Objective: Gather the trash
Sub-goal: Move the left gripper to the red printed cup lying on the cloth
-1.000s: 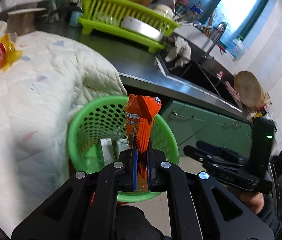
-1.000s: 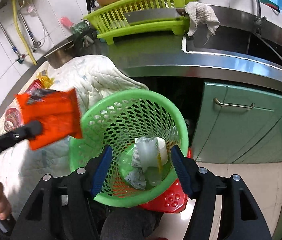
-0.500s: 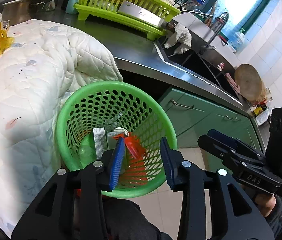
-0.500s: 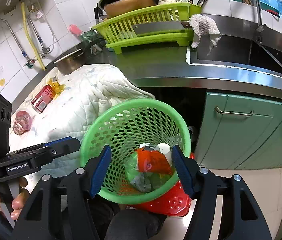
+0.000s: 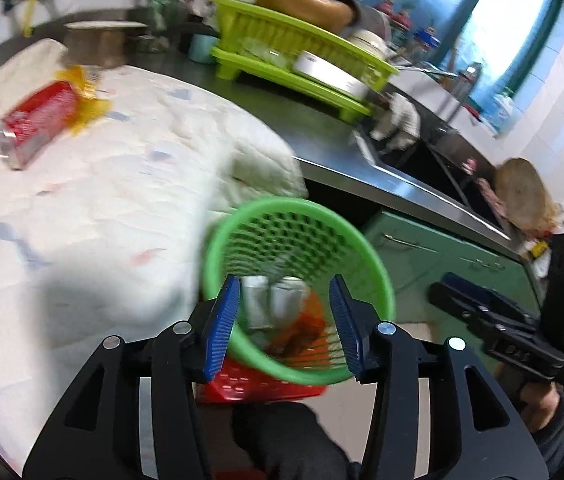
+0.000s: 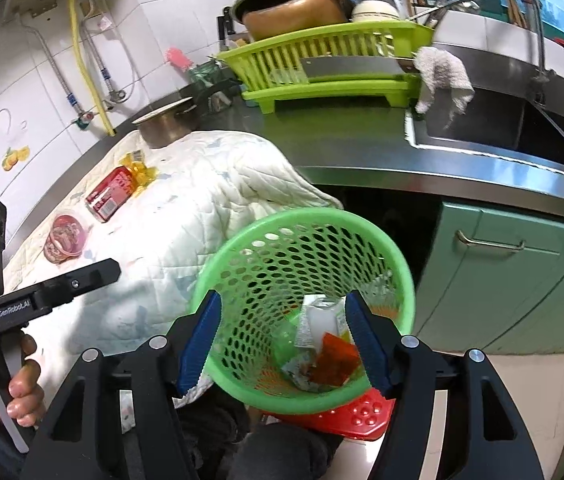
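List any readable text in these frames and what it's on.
"GenRobot.AI": on the side of the left tongs, seen from the right wrist.
Embossed letters on the right tongs: too blurred to read.
Red packet on the quilt: print too small.
White carton in the green basket: print unreadable.
Pink tub: label unreadable.

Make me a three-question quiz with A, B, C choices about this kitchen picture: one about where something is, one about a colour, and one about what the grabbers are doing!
1. Where is the orange wrapper?
A. inside the basket
B. on the quilt
C. in the sink

2. What colour is the basket?
A. blue
B. green
C. yellow

3. What is the left gripper doing?
A. squeezing a can
B. holding a cloth
C. open, holding nothing

Answers: 1 A, it lies with the other trash at the bottom. 2 B, its holed wall is bright green. 3 C, its jaws have just been opening, with nothing between them.
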{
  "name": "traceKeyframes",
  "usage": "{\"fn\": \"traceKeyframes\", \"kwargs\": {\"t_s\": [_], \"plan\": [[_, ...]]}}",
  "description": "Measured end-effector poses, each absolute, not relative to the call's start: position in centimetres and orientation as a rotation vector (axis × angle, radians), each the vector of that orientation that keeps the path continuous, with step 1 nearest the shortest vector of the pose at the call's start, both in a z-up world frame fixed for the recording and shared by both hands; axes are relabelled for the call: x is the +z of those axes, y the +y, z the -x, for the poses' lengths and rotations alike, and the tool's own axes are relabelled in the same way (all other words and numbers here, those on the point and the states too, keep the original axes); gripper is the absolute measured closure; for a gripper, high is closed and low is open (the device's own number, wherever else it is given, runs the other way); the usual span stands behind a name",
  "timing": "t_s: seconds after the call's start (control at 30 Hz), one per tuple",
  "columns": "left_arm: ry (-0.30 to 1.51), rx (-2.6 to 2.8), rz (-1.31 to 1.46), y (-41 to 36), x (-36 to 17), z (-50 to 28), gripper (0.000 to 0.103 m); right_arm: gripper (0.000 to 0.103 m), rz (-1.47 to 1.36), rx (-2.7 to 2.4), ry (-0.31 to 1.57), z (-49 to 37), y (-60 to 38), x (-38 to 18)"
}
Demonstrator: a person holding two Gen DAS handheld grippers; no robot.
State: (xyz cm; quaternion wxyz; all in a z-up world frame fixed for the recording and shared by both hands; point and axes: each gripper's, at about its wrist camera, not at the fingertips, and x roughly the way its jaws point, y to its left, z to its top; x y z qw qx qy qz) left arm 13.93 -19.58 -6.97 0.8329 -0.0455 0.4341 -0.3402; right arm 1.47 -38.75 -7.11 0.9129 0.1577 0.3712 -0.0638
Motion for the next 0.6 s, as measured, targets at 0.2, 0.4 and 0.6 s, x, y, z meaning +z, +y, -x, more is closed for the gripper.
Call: {"fn": "traceKeyframes", "kwargs": {"t_s": [0.2, 0.4, 0.6], "plan": [[0.870, -0.524, 0.115, -14.3, -6.0, -15.5, 0.056, 0.040, -0.306, -0.084, 0.771, -2.7, -36.9, -7.1], [0.780, -0.248, 0.125, -9.1, -4.8, -17.0, 0.052, 0.040, -0.286, -0.038, 0.775, -3.7, -35.2, -6.9], [0.692, 0.043, 0.114, -4.5, -4.2, -19.5, 0.045, 0.040, -0.272, 0.002, 0.778, -4.3, -34.0, -6.9]]}}
